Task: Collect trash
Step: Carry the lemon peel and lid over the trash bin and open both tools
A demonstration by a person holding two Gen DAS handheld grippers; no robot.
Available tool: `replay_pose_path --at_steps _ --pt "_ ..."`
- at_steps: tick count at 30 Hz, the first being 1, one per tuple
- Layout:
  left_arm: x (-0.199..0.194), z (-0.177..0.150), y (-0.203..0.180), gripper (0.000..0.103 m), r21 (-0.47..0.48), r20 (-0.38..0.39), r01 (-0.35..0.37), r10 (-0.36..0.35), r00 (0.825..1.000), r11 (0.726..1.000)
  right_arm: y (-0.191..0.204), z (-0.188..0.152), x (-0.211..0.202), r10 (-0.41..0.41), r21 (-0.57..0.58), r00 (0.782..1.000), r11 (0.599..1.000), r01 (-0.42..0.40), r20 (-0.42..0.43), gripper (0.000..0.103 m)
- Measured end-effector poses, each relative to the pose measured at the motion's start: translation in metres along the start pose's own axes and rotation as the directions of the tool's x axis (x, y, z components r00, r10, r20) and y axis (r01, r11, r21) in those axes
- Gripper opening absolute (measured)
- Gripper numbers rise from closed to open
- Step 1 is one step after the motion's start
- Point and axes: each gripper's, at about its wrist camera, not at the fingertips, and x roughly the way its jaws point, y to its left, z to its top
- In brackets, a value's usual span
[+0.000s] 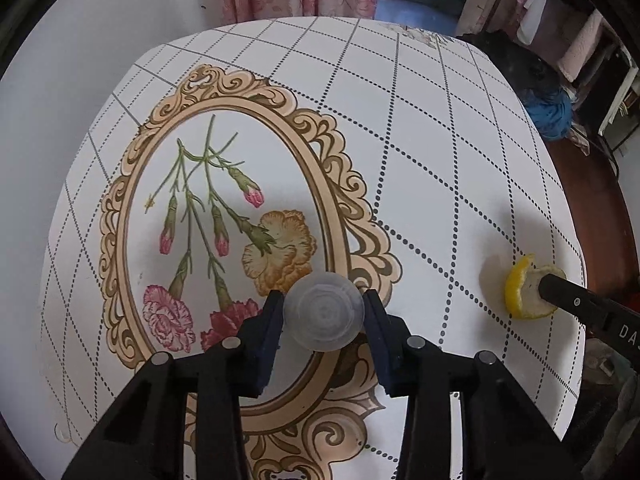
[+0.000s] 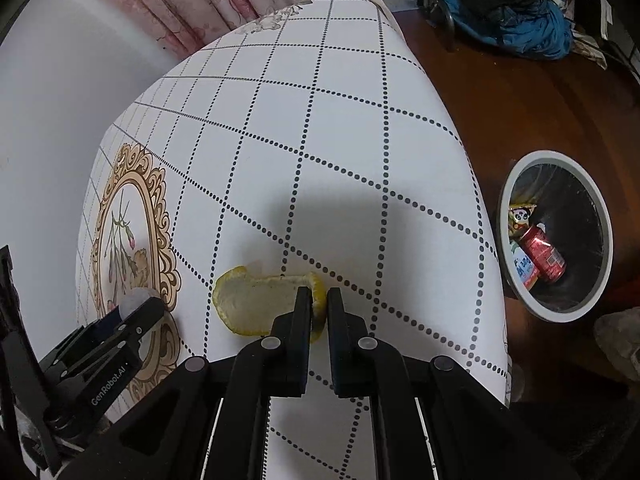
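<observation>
A round translucent plastic lid (image 1: 324, 312) sits between the blue pads of my left gripper (image 1: 324, 308), which is shut on it just above the tablecloth's flower print. In the right wrist view the left gripper (image 2: 134, 306) shows at lower left with the lid (image 2: 134, 296) at its tips. A curled yellow citrus peel (image 2: 252, 300) lies on the cloth near the table's right edge. My right gripper (image 2: 319, 300) is shut on the peel's right rim. The left wrist view shows the peel (image 1: 520, 290) with the right gripper (image 1: 550, 284) on it.
A white-rimmed round trash bin (image 2: 552, 157) stands on the brown floor right of the table, holding a red can (image 2: 544, 254) and wrappers. The table (image 2: 340, 140) carries a white dotted-grid cloth. A blue and black bundle (image 2: 516, 20) lies on the floor beyond; curtains hang behind.
</observation>
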Motion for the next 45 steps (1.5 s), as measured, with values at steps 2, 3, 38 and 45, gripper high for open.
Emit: replay_pose_path --at_steps 2,3,38,45 --pt "-0.009 0.000 -0.001 0.037 0.002 0.018 -0.007 0.007 1.000 1.000 0.004 -0.001 -0.004 -0.010 -0.017 1.000 1.000 0.010 0.010 0.008" --pt "-0.014 0.001 -0.001 0.037 0.004 0.029 -0.012 0.012 1.000 1.000 0.005 -0.001 -0.006 -0.015 -0.025 1.000 1.000 0.015 0.015 0.008" --pt "-0.048 0.047 -0.326 0.037 0.382 0.043 0.208 -0.242 0.969 0.900 -0.293 0.018 -0.129 -0.291 0.195 0.954 0.943 0.272 0.075 0.007" --pt "0.028 0.054 -0.376 0.037 0.396 -0.166 0.305 -0.259 0.952 0.866 -0.370 0.029 -0.056 -0.204 0.312 0.977 0.926 0.214 -0.063 0.007"
